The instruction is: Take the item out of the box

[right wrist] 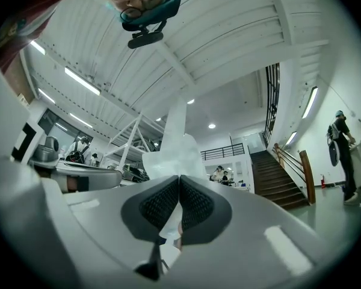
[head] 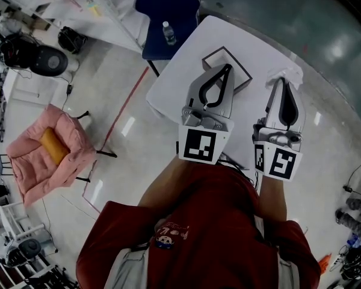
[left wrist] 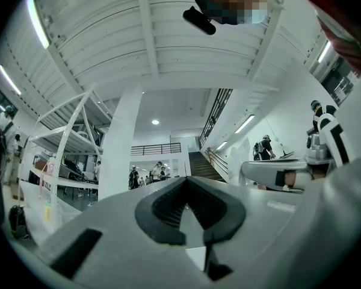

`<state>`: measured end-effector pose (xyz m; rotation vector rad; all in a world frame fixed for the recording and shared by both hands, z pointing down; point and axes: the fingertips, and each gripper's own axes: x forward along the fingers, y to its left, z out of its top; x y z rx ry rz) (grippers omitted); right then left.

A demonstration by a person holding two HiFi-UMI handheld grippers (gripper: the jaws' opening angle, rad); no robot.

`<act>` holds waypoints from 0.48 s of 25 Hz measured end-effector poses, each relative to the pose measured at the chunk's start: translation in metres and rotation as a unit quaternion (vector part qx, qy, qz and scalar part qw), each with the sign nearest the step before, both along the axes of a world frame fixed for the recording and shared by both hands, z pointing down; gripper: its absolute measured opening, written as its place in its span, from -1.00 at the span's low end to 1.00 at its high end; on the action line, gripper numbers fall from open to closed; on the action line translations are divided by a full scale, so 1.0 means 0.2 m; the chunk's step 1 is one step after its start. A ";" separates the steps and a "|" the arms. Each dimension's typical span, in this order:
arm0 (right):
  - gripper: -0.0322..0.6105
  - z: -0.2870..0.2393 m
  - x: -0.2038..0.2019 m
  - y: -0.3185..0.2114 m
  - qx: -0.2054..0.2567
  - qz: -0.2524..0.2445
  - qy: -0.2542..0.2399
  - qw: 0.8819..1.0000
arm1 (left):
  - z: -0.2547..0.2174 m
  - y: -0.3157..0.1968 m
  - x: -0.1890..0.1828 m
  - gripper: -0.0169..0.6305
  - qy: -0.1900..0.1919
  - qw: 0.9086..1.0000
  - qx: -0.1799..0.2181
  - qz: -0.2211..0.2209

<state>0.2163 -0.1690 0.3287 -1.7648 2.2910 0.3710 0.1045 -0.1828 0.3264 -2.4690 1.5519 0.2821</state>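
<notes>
Worktop [head: 183, 65]: white, smooth, rectangular, set at an angle in the head view. Box [head: 212, 53]: shallow and square with a dark rim and a pale interior, open at the top, lying towards the middle of the worktop and closer to its far edge. Left tool [head: 230, 68]: grey moulded body, black ribbed pads. Its tip is over the box, and the head view does not show whether it touches the rim. In the left gripper view the left tool [left wrist: 186, 182] is clenched, with the pad tips meeting at a point and a teardrop gap behind them. Nothing lies between them. Right tool [head: 281, 83]: same build, positioned near the worktop's right edge, beside the box and clear of it. Item [head: 287, 74]: thin, white, crumpled sheet material, outside the box, standing up past the right tool's tip. In the right gripper view the right tool [right wrist: 178, 179] is clamped on the item [right wrist: 171, 155]. The textured pads are pressed together with the sheet pinched between them, and a faintly translucent, creased flap rises above the jaws. Whether the item touches the worktop cannot be determined. Each tool carries a cube with black-and-white square markers at its rear, nearest the person's red sleeves [head: 186, 221].
</notes>
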 end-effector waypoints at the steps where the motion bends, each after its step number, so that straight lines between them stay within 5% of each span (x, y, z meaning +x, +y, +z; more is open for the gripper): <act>1: -0.89 0.00 0.00 0.00 0.000 0.000 -0.001 1.000 | 0.00 0.00 0.00 -0.94 -0.001 1.000 -0.001 0.002; 12: -0.89 0.00 -0.01 0.01 -0.002 0.000 0.008 1.000 | -0.04 0.01 0.00 -0.94 0.013 1.000 0.003 0.008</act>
